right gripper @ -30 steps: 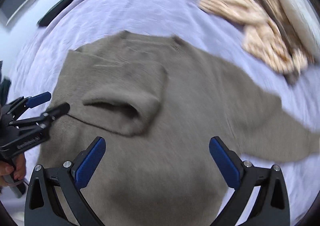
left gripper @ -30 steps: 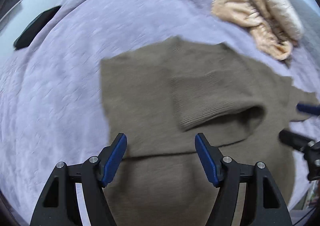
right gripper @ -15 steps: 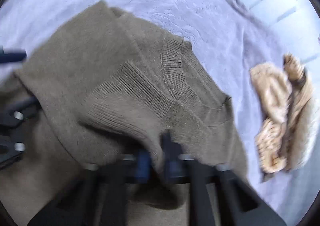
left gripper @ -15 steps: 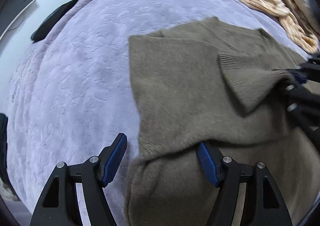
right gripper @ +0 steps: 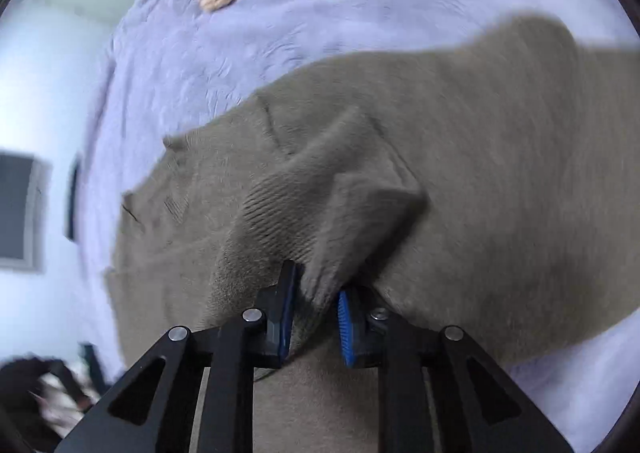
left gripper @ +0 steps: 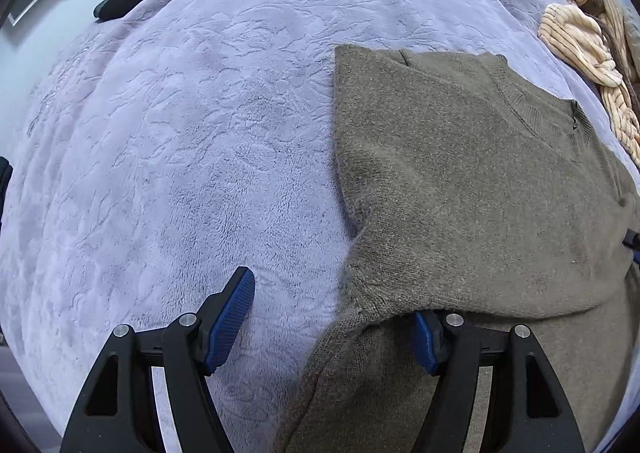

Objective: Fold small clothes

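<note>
The brown sweater (left gripper: 472, 189) lay on the lavender blanket (left gripper: 180, 157), with a striped beige garment (left gripper: 580, 41) bunched just beyond its neckline. The right gripper (right gripper: 316, 309) had its jaws nearly together, and they had just been opening a little after pinching shut; a ribbed fold of the sweater, apparently a sleeve cuff (right gripper: 304, 221), stood gathered between the 2 blue pads, though blur made it hard to tell how firmly they pressed. That hold probably served to carry the sleeve across the sweater's body. The left gripper (left gripper: 336, 317) hung with its jaws well apart at the sweater's left edge, 1 pad (left gripper: 232, 317) over bare blanket beside the sweater, the other tucked under a lifted fold of knit, likely ready to steady that side.
</note>
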Available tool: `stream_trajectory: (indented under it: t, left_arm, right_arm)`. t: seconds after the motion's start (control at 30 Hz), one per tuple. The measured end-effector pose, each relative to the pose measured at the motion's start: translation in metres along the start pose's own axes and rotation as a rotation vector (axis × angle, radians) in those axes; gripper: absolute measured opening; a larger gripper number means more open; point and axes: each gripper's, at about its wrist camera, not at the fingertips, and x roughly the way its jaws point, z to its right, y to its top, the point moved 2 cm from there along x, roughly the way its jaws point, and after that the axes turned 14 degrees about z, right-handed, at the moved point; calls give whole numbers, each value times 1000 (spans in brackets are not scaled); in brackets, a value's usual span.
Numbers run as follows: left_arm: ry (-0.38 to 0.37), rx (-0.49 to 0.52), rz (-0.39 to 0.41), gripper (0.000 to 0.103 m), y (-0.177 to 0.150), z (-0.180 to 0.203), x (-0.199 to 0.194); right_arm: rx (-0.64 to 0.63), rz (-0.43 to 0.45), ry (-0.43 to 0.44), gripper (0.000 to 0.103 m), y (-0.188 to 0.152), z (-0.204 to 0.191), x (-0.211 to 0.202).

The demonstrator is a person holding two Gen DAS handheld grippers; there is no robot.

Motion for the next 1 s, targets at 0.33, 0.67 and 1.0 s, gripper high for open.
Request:
stream_trajectory:
  t: [0.33, 0.67, 1.0]
  left_arm:
    - [-14, 103, -9, 71, -4, 0, -49]
    - [-65, 169, 70, 71, 64, 68, 13]
    - [-53, 203, 6, 71, 56, 69, 18]
  right_arm:
    - [160, 12, 84, 54, 3, 14, -18]
    - [-86, 59, 62, 12, 18, -18, -39]
    - [91, 11, -76, 41, -7, 69, -79]
